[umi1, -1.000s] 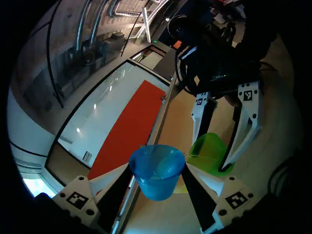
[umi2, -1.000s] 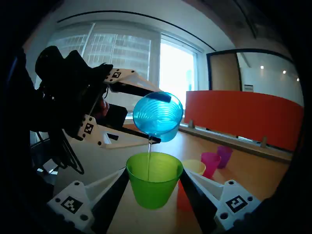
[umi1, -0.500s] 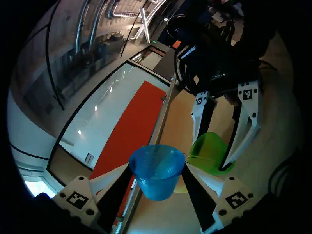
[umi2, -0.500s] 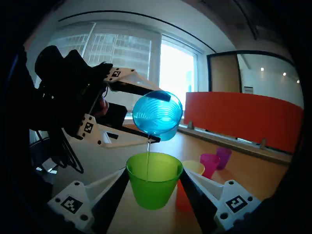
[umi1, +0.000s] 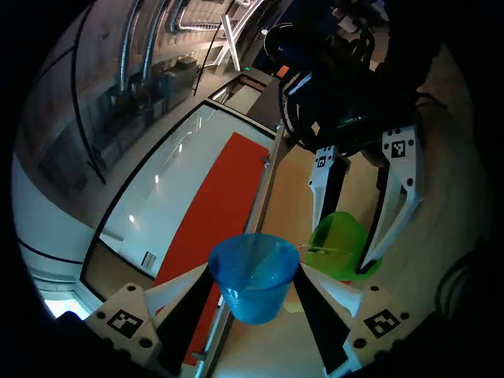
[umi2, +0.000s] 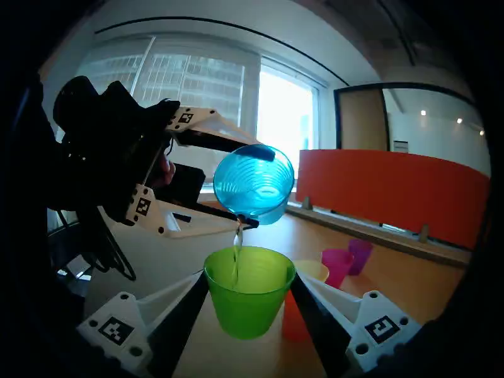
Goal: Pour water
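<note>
My left gripper (umi1: pixel 252 286) is shut on a blue cup (umi1: pixel 253 277), tipped far over on its side. In the right gripper view that blue cup (umi2: pixel 254 184) hangs above a green cup (umi2: pixel 249 290), and a thin stream of water (umi2: pixel 235 249) falls from its lip into the green one. My right gripper (umi2: pixel 249 296) is shut on the green cup, holding it upright. In the left gripper view the green cup (umi1: pixel 340 246) sits between the right gripper's white fingers (umi1: pixel 397 201) just beyond the blue cup.
On the wooden table (umi2: pixel 403 283) behind the green cup stand a yellow cup (umi2: pixel 313 269), a pink cup (umi2: pixel 337 261), a purple cup (umi2: pixel 360 251) and an orange one (umi2: pixel 291 318). An orange partition (umi2: pixel 397 189) runs along the table's far edge. Windows lie behind.
The blue cup has tipped slightly further and the water keeps running into the green cup. Both grippers hold almost the same places.
</note>
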